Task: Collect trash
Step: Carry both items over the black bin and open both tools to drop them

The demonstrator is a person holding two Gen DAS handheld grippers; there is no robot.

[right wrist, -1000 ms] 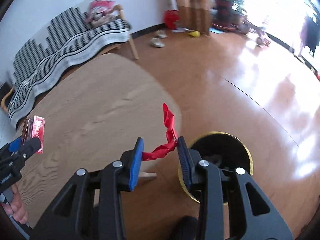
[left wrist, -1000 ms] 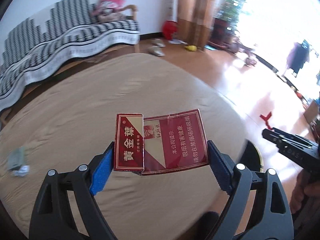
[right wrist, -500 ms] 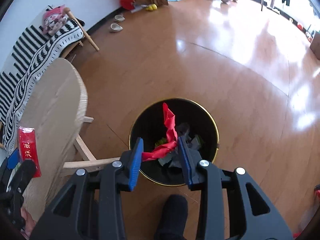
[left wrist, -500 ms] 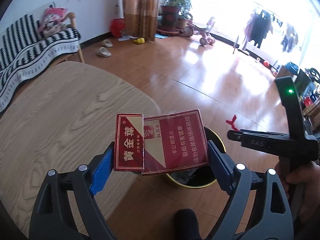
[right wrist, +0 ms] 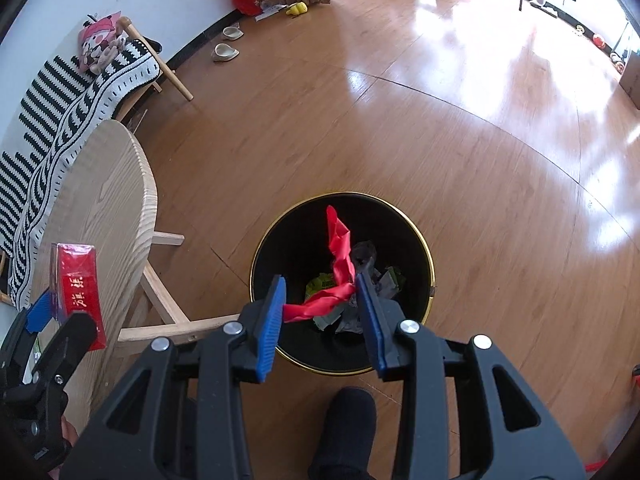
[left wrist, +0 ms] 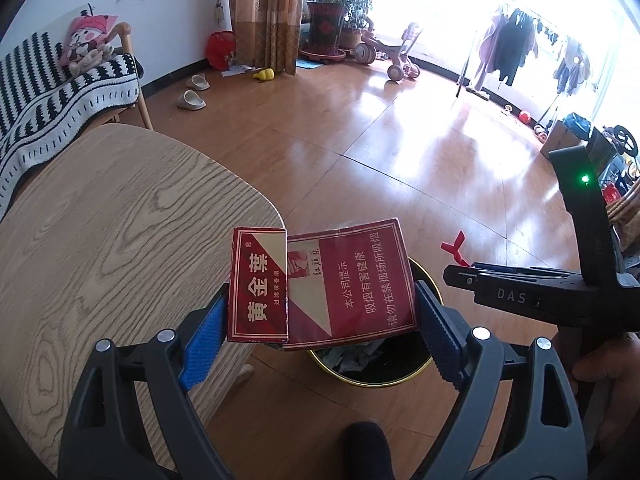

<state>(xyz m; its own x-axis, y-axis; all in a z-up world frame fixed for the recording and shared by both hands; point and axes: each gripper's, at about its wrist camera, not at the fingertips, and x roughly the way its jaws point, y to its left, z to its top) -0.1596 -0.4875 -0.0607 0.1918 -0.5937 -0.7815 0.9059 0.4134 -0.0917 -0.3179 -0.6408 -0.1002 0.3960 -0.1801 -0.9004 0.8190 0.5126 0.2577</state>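
Observation:
My left gripper [left wrist: 316,332] is shut on a flattened red cigarette pack [left wrist: 320,284] with its lid flipped open, held just past the table's corner, above the near rim of the bin. My right gripper [right wrist: 320,312] is shut on a twisted red ribbon [right wrist: 338,264], right over the mouth of a black bin with a gold rim [right wrist: 430,264]. Crumpled grey and green wrappers lie inside the bin. In the left wrist view the bin [left wrist: 360,380] shows mostly behind the pack, and the right gripper [left wrist: 456,270] pokes in from the right with the ribbon [left wrist: 454,246] at its tip.
A round wooden table [left wrist: 100,240] stands left of the bin, its legs [right wrist: 160,300] close to the bin's side. A dark shoe [right wrist: 344,432] rests just before the bin. Shiny wooden floor [right wrist: 440,120] spreads beyond; a striped sofa [left wrist: 48,92], slippers and toys lie far back.
Both grippers swung from over the table to the bin and sank a little. The bin now sits below the ribbon and behind the pack. Both grips are unchanged.

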